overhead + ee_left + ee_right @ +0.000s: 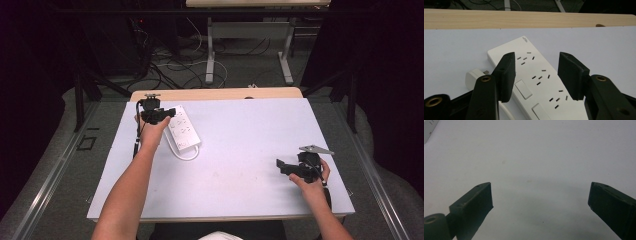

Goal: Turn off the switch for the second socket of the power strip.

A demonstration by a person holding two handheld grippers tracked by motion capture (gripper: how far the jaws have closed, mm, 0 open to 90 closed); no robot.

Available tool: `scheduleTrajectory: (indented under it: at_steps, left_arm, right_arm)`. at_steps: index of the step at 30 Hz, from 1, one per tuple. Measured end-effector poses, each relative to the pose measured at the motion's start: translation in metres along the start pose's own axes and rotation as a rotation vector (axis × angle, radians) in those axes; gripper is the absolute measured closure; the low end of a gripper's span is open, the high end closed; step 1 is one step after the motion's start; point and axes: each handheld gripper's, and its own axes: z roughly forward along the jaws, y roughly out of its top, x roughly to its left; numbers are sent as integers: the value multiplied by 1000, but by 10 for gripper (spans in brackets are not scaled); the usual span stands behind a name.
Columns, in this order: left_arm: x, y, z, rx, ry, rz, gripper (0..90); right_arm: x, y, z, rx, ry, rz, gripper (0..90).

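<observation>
Power strip (pixel 536 82) beside white plug (pixel 475 77)

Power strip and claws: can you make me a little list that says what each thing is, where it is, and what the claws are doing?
thing: white power strip with rocker switches, lying flat
plug: white plug beside the strip's end
place: far left part of the pale table
left claw: above the strip, jaws apart, not touching it
right claw: jaws wide apart over bare table, holding nothing
</observation>
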Motion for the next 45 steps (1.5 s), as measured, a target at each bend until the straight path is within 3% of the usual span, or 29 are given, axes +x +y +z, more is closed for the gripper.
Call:
scheduleTrajectory:
  at_steps: [7, 12, 25, 30, 32, 45]
  left_arm:
    - [-6, 1, -5, -14, -25, 15, 424]
    - [-10, 2, -8, -35, -26, 49, 389]
    - [-15, 5, -19, -68, -114, 103, 289]
    - [-18, 5, -25, -69, -150, 95, 258]
    - [-19, 4, -26, -71, -160, 70, 246]
    - [-28, 5, -42, -74, -205, 64, 41]
  right_arm:
    - [0, 0, 0, 0, 2, -4, 49]
    - [0, 0, 0, -1, 4, 2, 49]
    - [0, 1, -1, -2, 4, -5, 49]
    - [0, 0, -1, -2, 2, -7, 49]
    - [0, 1, -1, -2, 4, -4, 49]
    - [0, 1, -1, -3, 3, -4, 49]
